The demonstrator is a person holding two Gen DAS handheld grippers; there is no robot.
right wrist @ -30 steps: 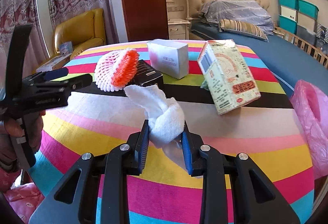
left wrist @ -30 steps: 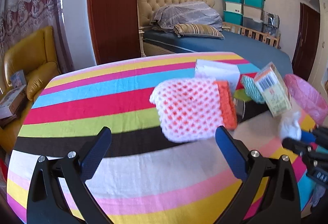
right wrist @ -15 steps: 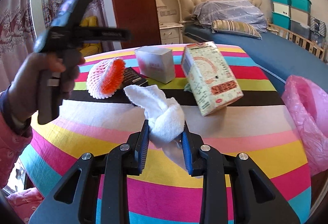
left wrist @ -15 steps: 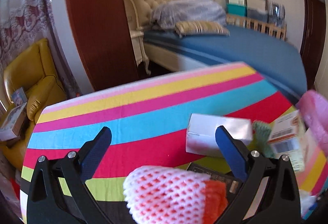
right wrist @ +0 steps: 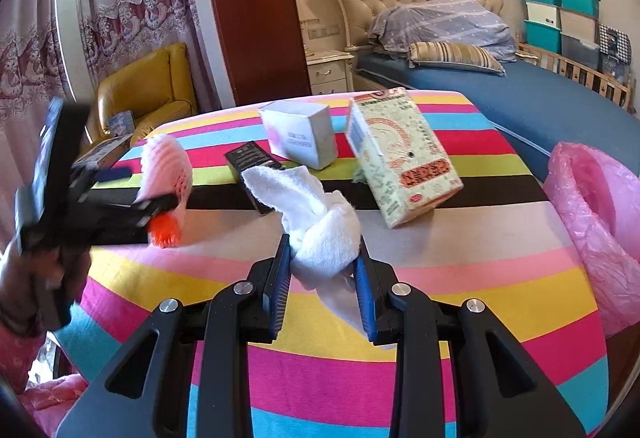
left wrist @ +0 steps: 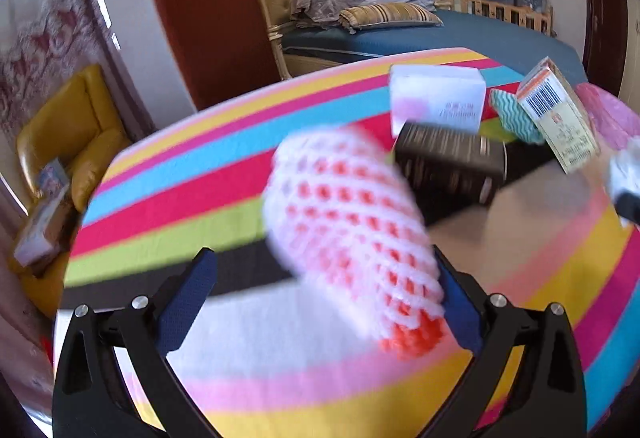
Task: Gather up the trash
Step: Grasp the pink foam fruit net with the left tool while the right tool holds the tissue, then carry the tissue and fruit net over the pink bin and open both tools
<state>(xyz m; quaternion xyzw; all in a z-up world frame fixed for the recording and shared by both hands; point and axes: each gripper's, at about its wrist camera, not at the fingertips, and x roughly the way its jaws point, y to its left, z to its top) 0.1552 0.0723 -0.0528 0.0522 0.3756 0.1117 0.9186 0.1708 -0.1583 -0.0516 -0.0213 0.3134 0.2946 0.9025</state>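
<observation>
A white and orange foam fruit net [left wrist: 352,234] lies on the striped table, blurred, between the wide-open fingers of my left gripper [left wrist: 324,290]; it leans against the right finger [left wrist: 456,310]. The net [right wrist: 166,177] and the left gripper [right wrist: 132,193] also show in the right wrist view. My right gripper [right wrist: 323,270] is shut on a crumpled white tissue [right wrist: 316,217] held just above the table. A pink plastic bag [right wrist: 600,230] hangs at the table's right edge.
A black box [right wrist: 256,165], a white box [right wrist: 300,133] and a tilted green carton [right wrist: 400,157] stand on the striped tablecloth [right wrist: 440,278]. A yellow armchair [right wrist: 148,93] and a bed [right wrist: 520,89] lie beyond the table.
My left gripper rose and swung away, then came back down around the foam net, which now sits between its fingers. My right gripper has kept still with the tissue.
</observation>
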